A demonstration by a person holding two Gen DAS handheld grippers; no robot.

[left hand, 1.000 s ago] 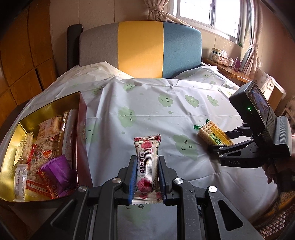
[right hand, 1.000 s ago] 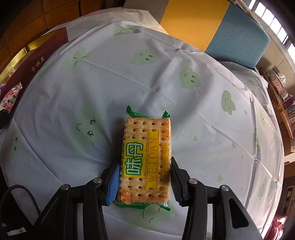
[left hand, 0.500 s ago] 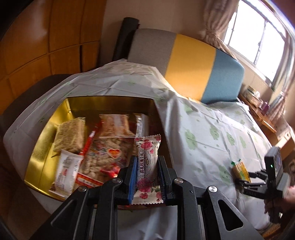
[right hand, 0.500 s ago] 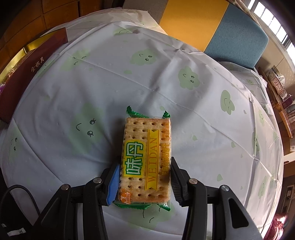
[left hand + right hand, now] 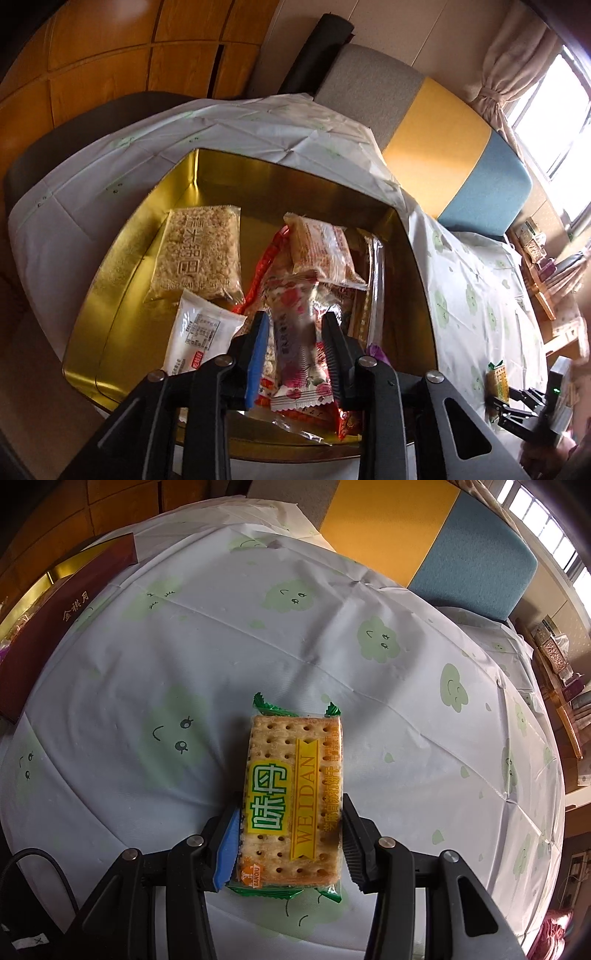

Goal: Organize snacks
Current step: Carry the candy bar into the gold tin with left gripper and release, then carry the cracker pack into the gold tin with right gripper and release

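Left wrist view shows the left claw (image 5: 295, 332) over the open gold box (image 5: 122, 295); its jaws have just been opening, and the rose-printed snack packet (image 5: 299, 343) is blurred between them, a gap visible on each side, so the pads no longer press it; the packet hangs above other snacks in the box, among them a rice-crisp bar (image 5: 199, 254), an orange-labelled packet (image 5: 321, 251) and a white packet (image 5: 199, 336); the box sits on a white sheet with green cloud faces (image 5: 465, 295); far right in this view the right claw (image 5: 498, 397) shows with the cracker packet (image 5: 496, 380) at its tips.

Right wrist view shows the right claw (image 5: 291, 838) clamped on the cracker packet (image 5: 293, 797), both pads against its long sides; the packet lies flat on the cloud-printed sheet (image 5: 332, 635), its green crimped ends showing; the box's dark red outer wall (image 5: 66, 613) is at the left edge, well apart from the packet.
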